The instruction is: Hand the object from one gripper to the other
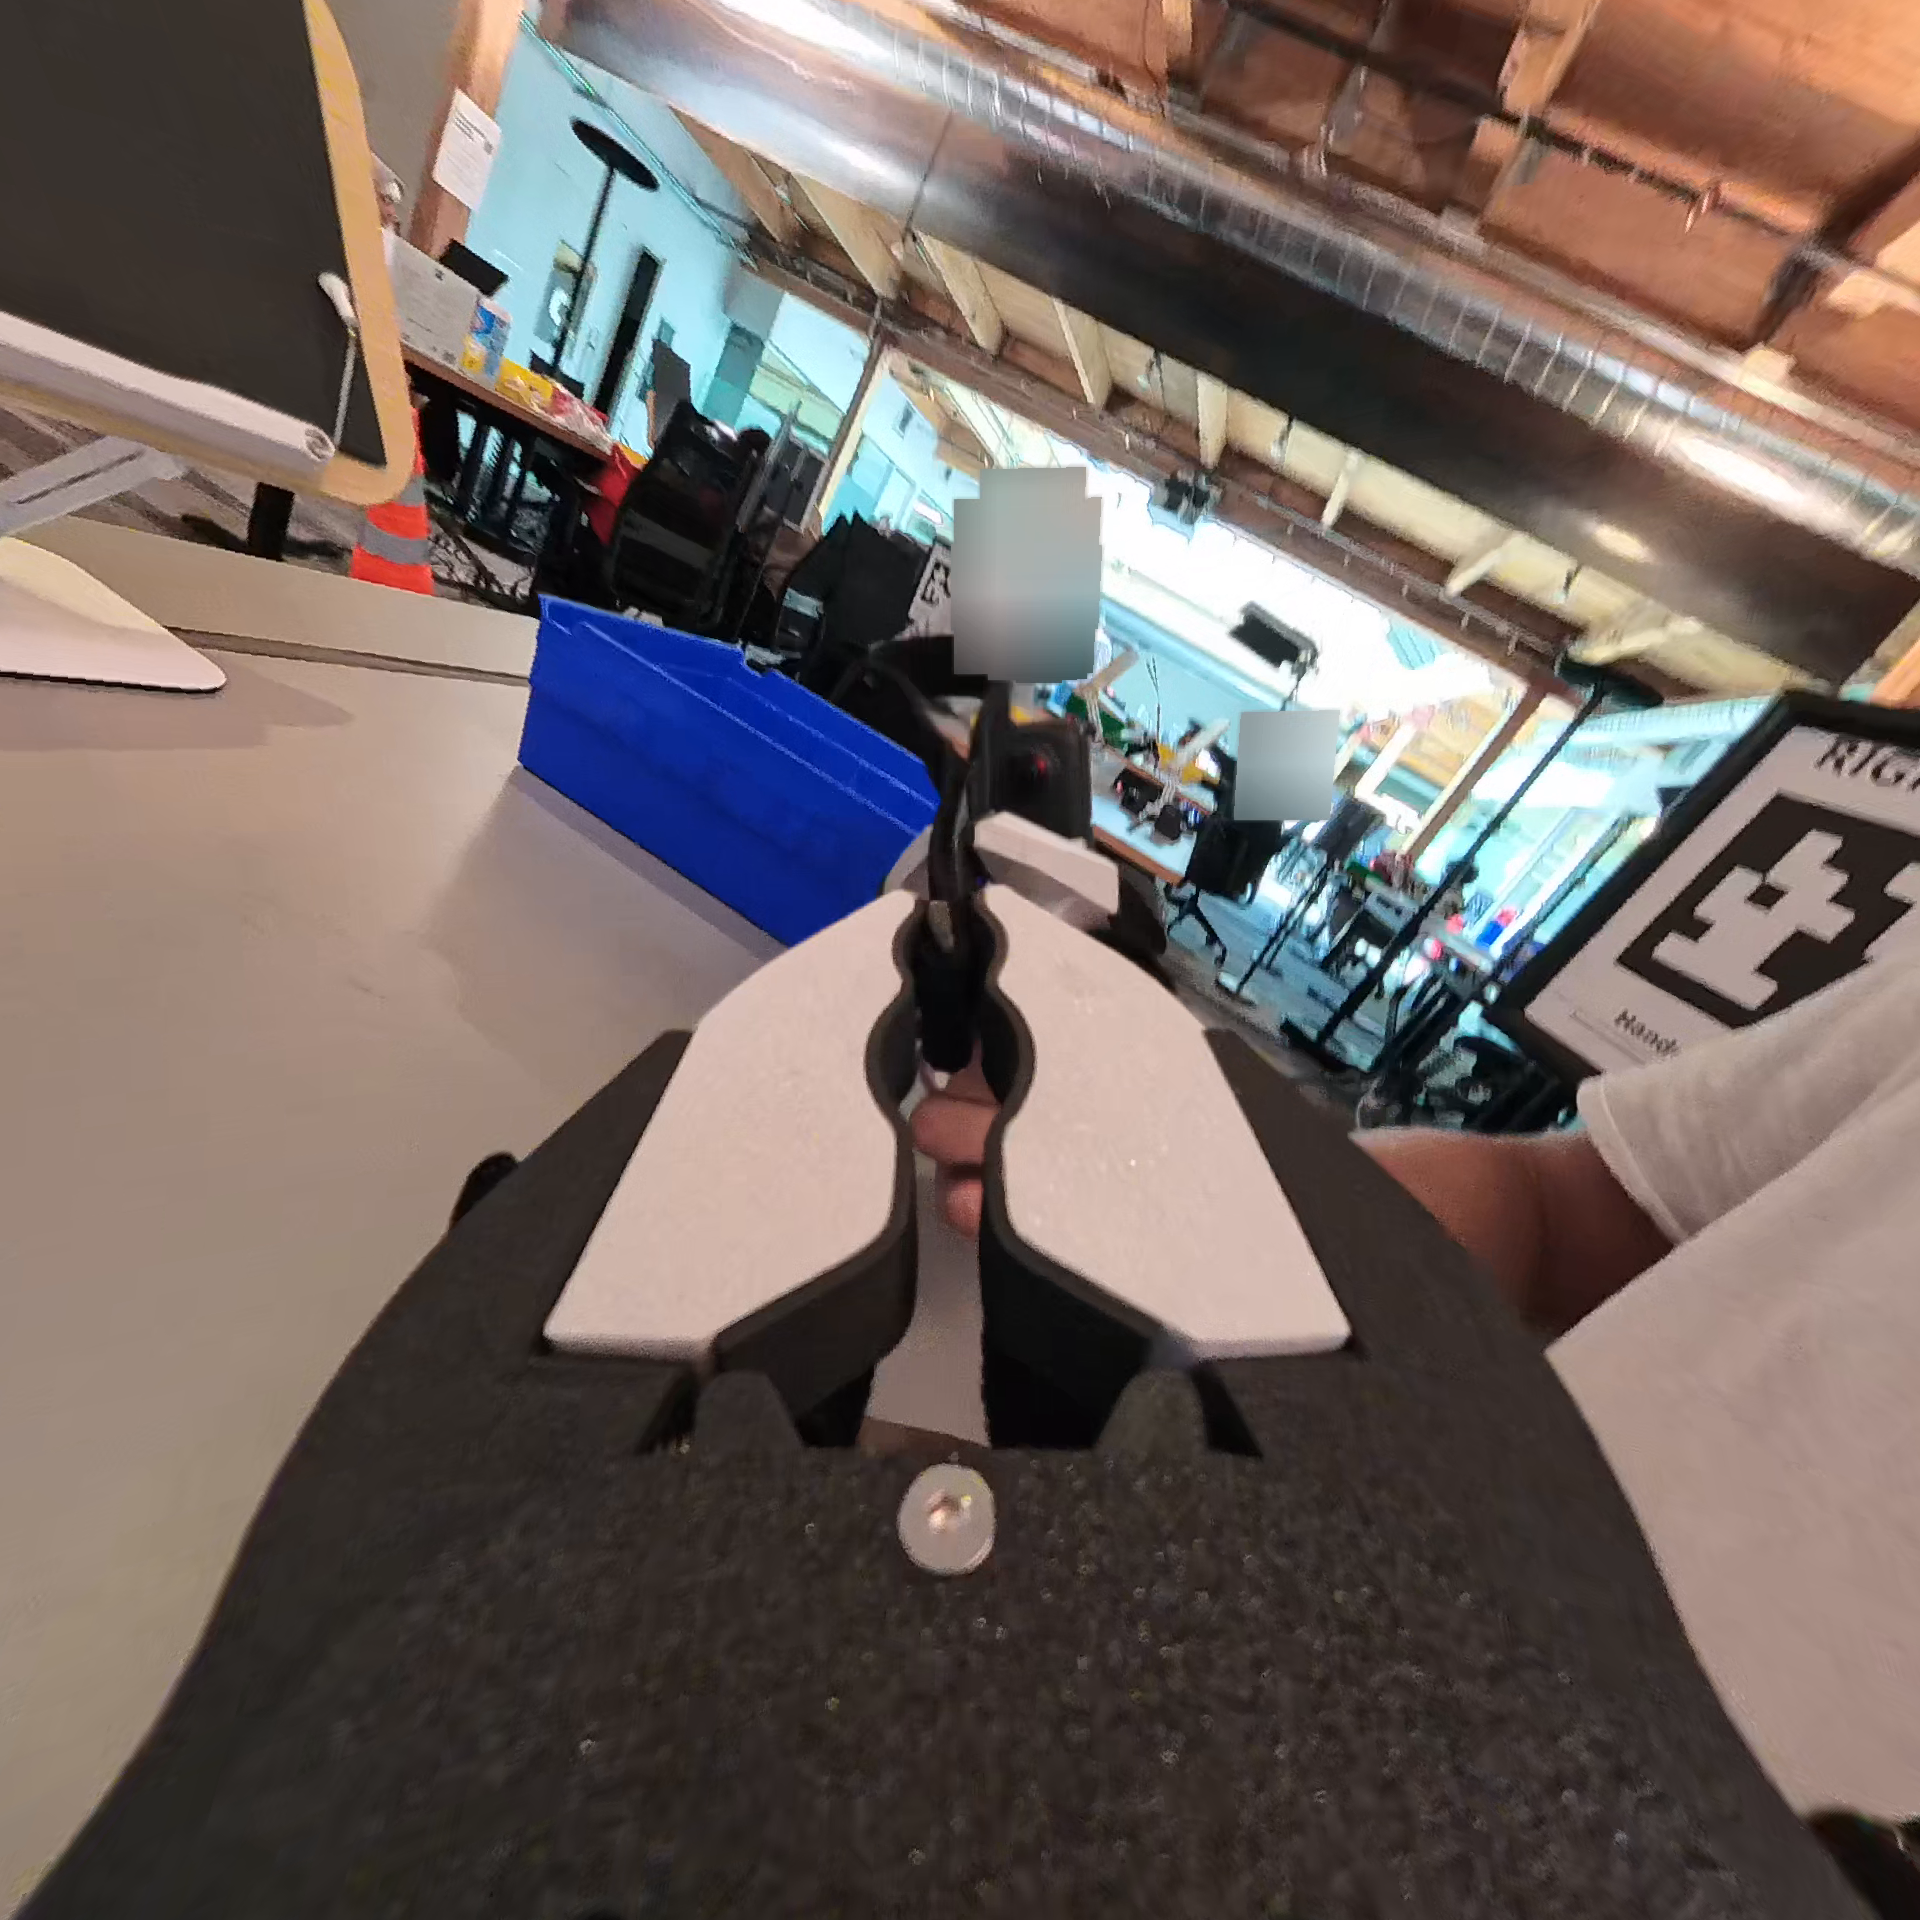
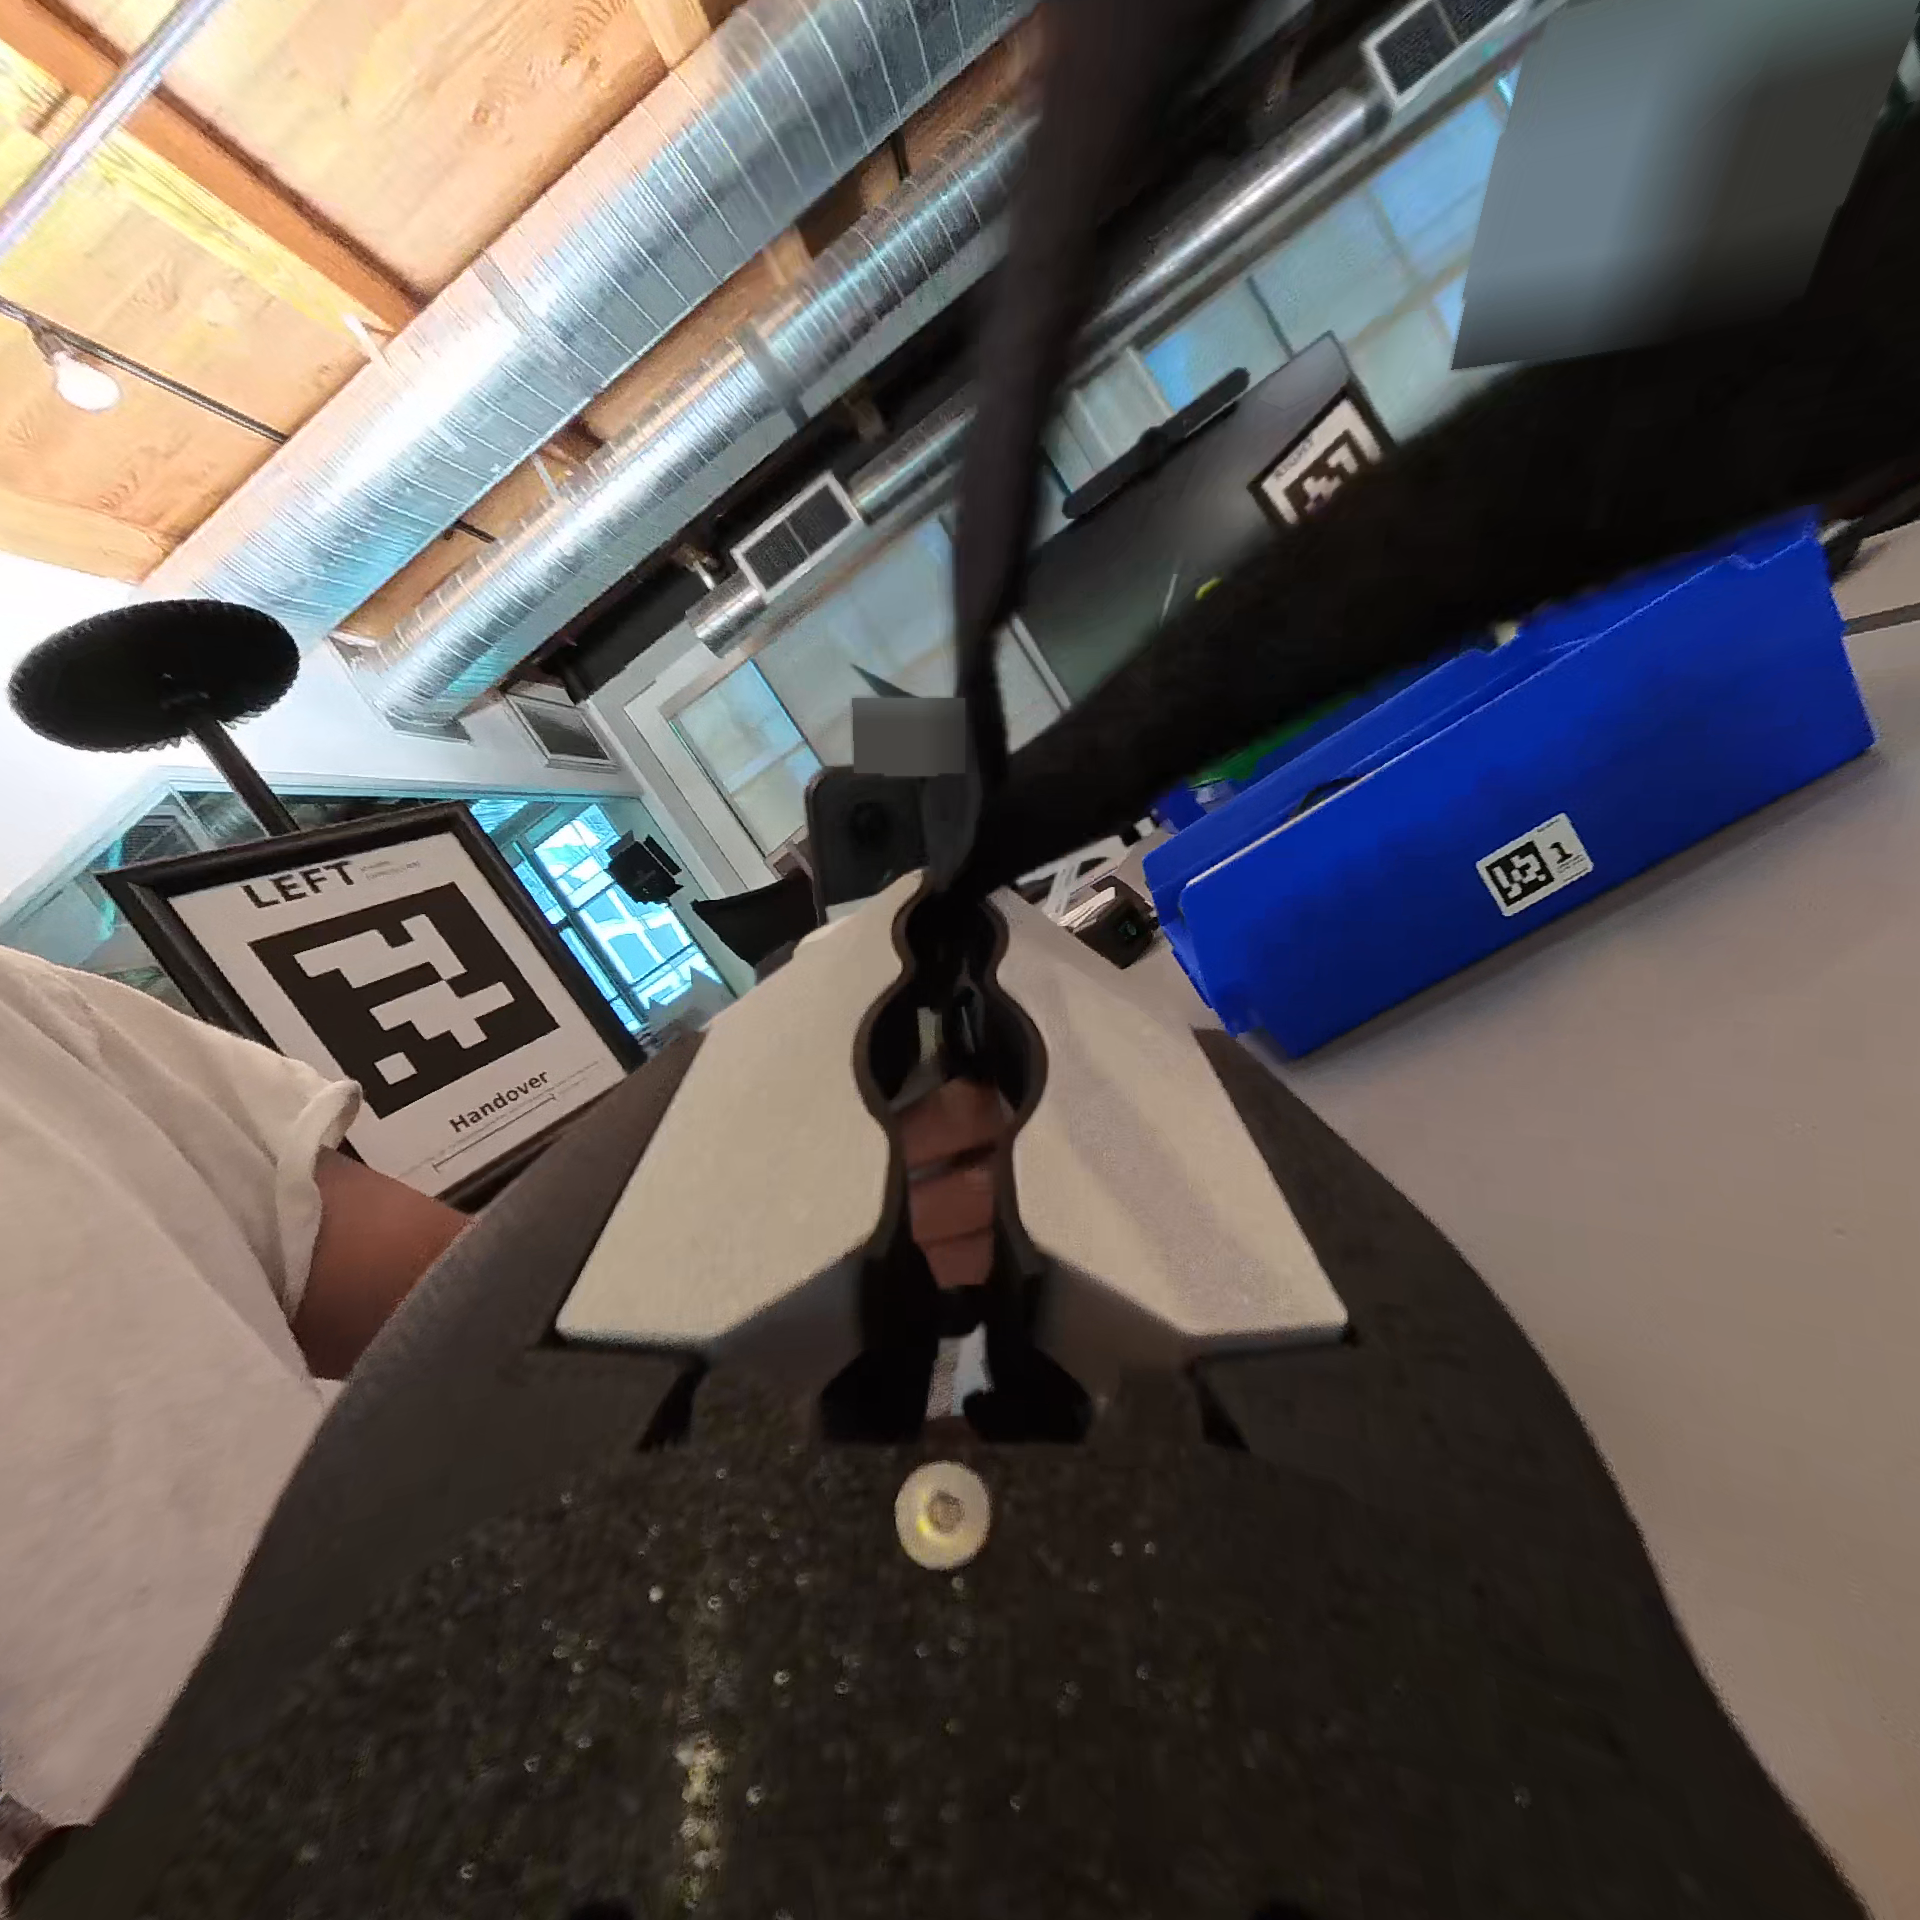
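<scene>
The left hand-held gripper (image 1: 948, 935) is clamped on a thin black object (image 1: 948, 997), which sits in the notches between its pale fingers (image 1: 790, 1122) and sticks up past the tips; what the object is cannot be told. In the left wrist view the grey tabletop (image 1: 260, 935) spreads to the left with bare room, a white stand base (image 1: 94, 634) near its far left edge and a blue bin (image 1: 717, 769) standing well back toward the far edge. To the right, a framed marker sign (image 1: 1766, 883) stands upright, with a person's white sleeve (image 1: 1766, 1195) before it. The right hand-held gripper (image 2: 951, 914) is likewise closed on the black object (image 2: 1013, 499), which here runs as a dark strap up and away from its tips toward the top of the view; both grippers meet tip to tip above the tabletop. In the right wrist view a white sleeve (image 2: 125, 1247) fills the left, a second framed marker sign (image 2: 405, 987) stands behind it, and a blue bin (image 2: 1538, 831) bearing a small sticker lies on the tabletop (image 2: 1558, 1299) to the right, apart from the grippers. Overhead run silver ducts (image 2: 644, 343) under a wooden ceiling (image 2: 260, 208).
</scene>
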Demonstrator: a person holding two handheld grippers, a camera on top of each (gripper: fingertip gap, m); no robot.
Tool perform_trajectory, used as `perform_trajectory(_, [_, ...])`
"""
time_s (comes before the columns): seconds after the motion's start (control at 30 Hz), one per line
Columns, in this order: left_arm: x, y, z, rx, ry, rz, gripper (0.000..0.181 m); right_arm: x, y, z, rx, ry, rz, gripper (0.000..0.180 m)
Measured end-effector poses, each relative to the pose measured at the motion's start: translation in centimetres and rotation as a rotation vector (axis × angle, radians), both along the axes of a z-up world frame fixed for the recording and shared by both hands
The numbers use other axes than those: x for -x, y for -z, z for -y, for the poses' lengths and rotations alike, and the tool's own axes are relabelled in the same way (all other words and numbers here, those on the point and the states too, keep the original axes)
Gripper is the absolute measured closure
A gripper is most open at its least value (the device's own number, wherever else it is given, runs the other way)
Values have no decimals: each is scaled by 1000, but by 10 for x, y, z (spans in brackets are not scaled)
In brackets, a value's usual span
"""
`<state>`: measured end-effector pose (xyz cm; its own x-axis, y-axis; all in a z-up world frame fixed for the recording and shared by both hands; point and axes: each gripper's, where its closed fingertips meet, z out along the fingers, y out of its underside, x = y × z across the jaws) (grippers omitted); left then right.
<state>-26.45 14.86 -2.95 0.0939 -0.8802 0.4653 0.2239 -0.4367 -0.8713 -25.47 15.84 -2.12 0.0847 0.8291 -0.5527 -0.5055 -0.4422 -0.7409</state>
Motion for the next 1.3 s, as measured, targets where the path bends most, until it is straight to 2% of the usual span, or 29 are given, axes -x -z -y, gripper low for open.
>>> perform_trajectory(0.17, [17,5,-8,-78,74,-193,147,-4,8,-5,-47,78,91,176])
perform_trajectory(0.37, [18,9,4,-84,251,-391,141,50,37,22,-114,-69,341,176])
perform_trajectory(0.53, [11,28,18,-81,318,-491,146,69,52,27,-112,-98,418,176])
perform_trajectory(0.57, [10,31,18,-89,315,-504,152,72,54,28,-102,-104,427,176])
perform_trajectory(0.6, [10,32,18,-98,314,-506,169,74,58,28,-95,-105,440,176])
perform_trajectory(0.63, [10,33,17,-102,307,-512,176,74,58,27,-92,-95,438,176])
perform_trajectory(0.8, [12,36,17,-127,296,-562,176,75,63,27,-70,-106,439,173])
perform_trajectory(0.9, [16,34,13,-114,286,-549,176,69,71,26,-70,-109,487,149])
perform_trajectory(1.03, [30,36,7,-100,269,-575,175,40,67,14,-149,-21,551,143])
perform_trajectory(1.17, [54,60,-2,-135,237,-783,176,4,57,-1,-269,86,709,125])
perform_trajectory(1.3, [60,74,4,-203,269,-911,176,-4,48,-1,-382,30,813,105])
